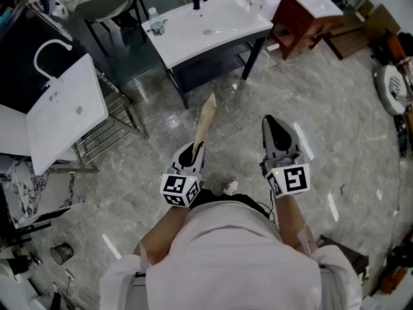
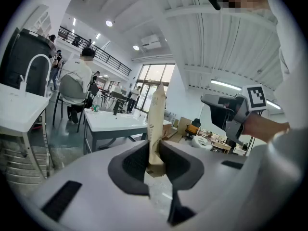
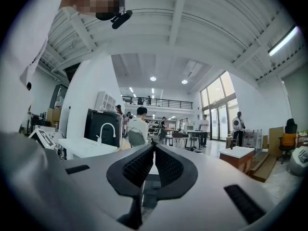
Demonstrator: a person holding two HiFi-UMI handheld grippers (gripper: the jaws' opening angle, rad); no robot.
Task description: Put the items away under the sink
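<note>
A tall paper packet is clamped by its bottom edge in the left hand-held gripper, well short of the sink. The right hand-held gripper is closed on nothing. With so low a hold, the packet may be tipped or dropped when carried beneath the sink.

Right gripper is showing its jaws closed, the ribbed pads meeting at the tips with nothing lying between them. At nine o'clock a white sink top is carrying a curved white faucet, with a black cabinet standing behind it. Just above the jaw tips, a person in a white shirt is sitting with back turned. At three o'clock a wooden vanity is standing near tall windows, where another person is standing.
</note>
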